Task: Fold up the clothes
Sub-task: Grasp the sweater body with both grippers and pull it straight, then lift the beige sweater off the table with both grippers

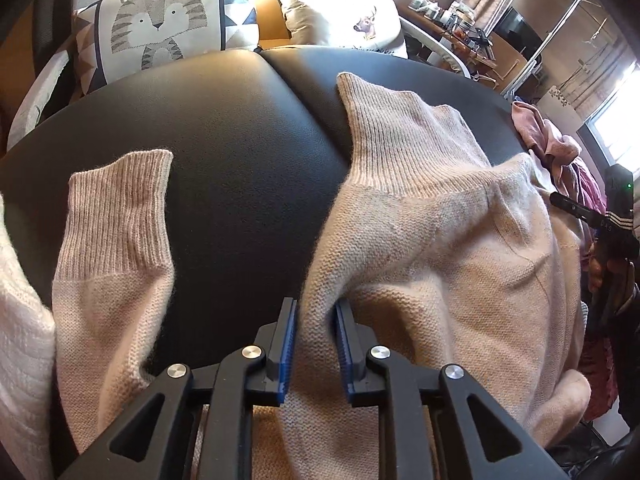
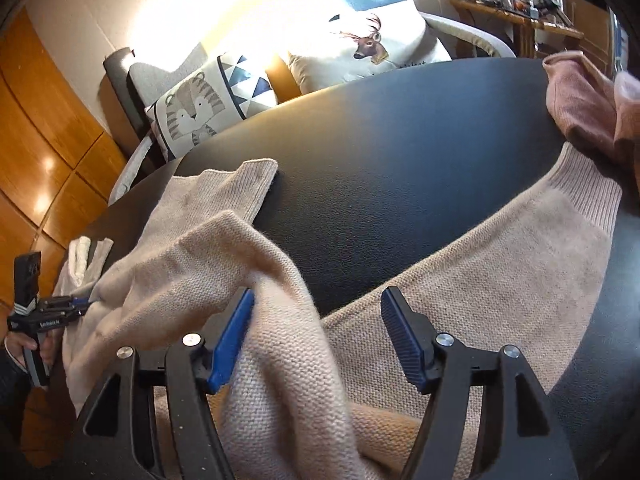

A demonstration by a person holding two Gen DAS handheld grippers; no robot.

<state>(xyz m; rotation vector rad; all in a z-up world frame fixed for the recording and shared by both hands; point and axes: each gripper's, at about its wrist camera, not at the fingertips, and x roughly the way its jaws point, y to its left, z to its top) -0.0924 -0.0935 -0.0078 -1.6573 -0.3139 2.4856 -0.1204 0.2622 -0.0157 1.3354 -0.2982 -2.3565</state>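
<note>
A beige knit sweater (image 1: 440, 240) lies spread on a black leather surface (image 1: 248, 120); its ribbed cuff (image 1: 116, 208) lies at the left. My left gripper (image 1: 316, 312) is shut on a raised fold of the sweater. In the right wrist view the sweater (image 2: 460, 288) drapes across the black surface (image 2: 380, 152). My right gripper (image 2: 318, 304) is open, with a bunched fold of the sweater between its fingers, against the left pad (image 2: 236, 332). The left gripper also shows at the far left of the right wrist view (image 2: 80, 302).
A pink garment (image 2: 580, 100) lies at the far right edge of the surface, also in the left wrist view (image 1: 548, 136). A white knit cloth (image 1: 20, 320) lies at the left. A tiger cushion (image 1: 156, 20) and a deer cushion (image 2: 360, 44) stand behind.
</note>
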